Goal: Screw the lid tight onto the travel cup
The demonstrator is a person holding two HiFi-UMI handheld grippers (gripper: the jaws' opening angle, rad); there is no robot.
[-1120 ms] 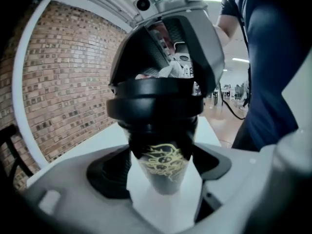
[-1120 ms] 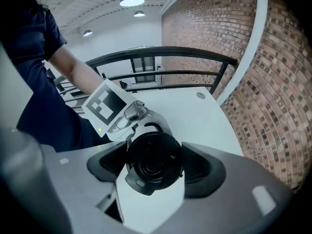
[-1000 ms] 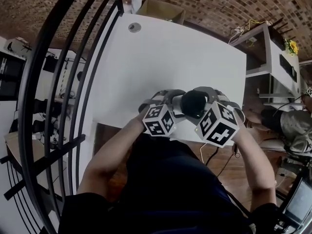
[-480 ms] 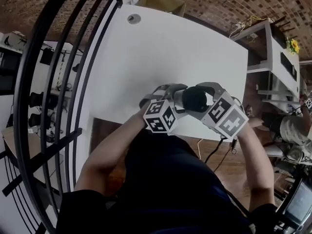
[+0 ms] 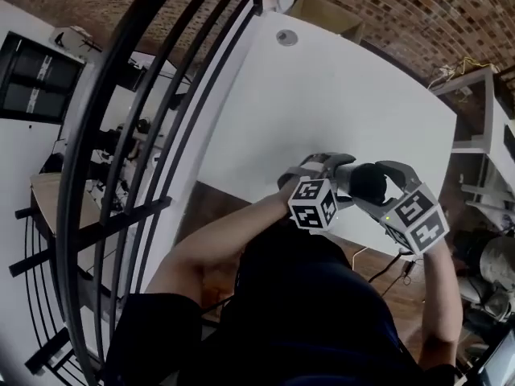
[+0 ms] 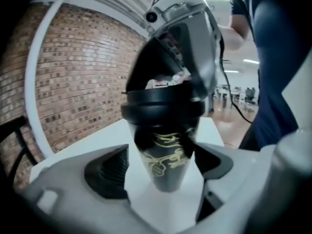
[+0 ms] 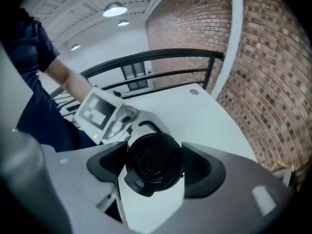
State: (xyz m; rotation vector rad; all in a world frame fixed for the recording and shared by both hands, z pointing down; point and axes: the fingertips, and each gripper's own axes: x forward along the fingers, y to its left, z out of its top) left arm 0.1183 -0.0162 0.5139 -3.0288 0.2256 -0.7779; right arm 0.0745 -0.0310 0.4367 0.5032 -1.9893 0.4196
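You have the travel cup (image 6: 165, 152) held up over the near edge of the worktop (image 5: 338, 95), off its surface as far as the head view shows. Your left claw (image 6: 157, 165) is clamped on the dark, gold-drawn body low down, where it tapers. Your right claw (image 7: 155, 167) is closed around the lid (image 6: 163, 108) from the top, one pad pressed to each side of its rim. The lid sits on the mouth of the cup and looks level, but no view shows how far the thread has caught, so treat it as only partly on. The main risk is the cup turning with the lid: the left claw grips a narrow, smooth cone, and a hard twist from the right could spin it in the pads or walk it out towards the thin end. If the lid goes on slightly tilted, the thread may cross and jam, feeling tight while sealing nothing. The two claws are close together, so a long turn of the right wrist could knock one housing into the other. And because the cup hangs at the worktop's edge, anything that slips may miss the worktop and fall to the floor
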